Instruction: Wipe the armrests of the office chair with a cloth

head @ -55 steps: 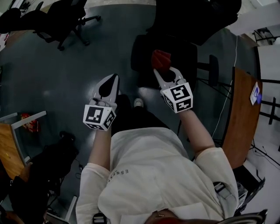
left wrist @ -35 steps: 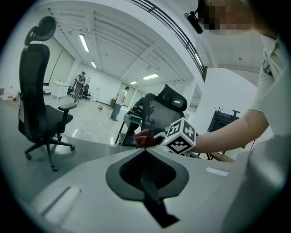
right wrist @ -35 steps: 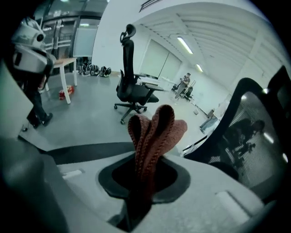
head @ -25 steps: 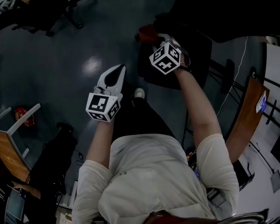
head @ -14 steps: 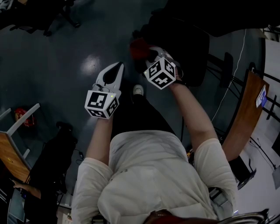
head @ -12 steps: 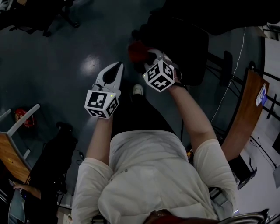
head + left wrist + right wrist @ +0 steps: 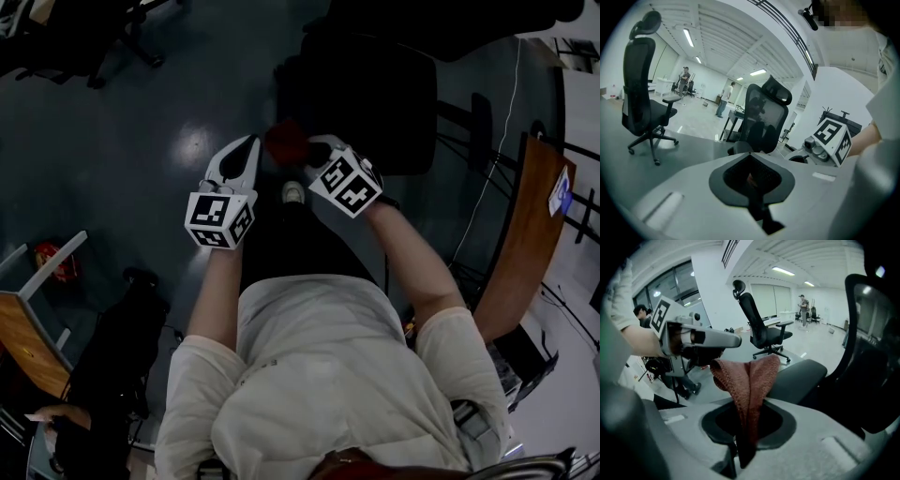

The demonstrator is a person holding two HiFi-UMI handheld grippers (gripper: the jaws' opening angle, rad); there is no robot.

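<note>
The right tongs point(image 7: 309, 150) are pinching a red cloth point(image 7: 747, 380), which stands up from between them in a folded bunch. The left tongs point(image 7: 242, 157) are pressed together on nothing and hang idle just beside the cloth, over the floor point(image 7: 141, 169). What has changed is the right arm's reach. A second ago it was stretched out over the left side of the chair point(image 7: 375, 94), with the cloth well ahead of the left tongs. Since then it has been drawn steadily back toward the body, so the cloth now sits at the chair's near edge, level with the tip of the left tongs. In the right gripper view the grey pad of the armrest point(image 7: 801, 373) lies just behind and to the right of the cloth. Whether the fabric still touches the pad cannot be told from here. This reads as the end of a pulling stroke along that armrest, so one pass on it is probably done. Either another pass there or a move across to the other armrest point(image 7: 480, 117), well apart on the chair's far side, looks due next. The left tongs have barely moved throughout and seem to play no part in the wiping.
</note>
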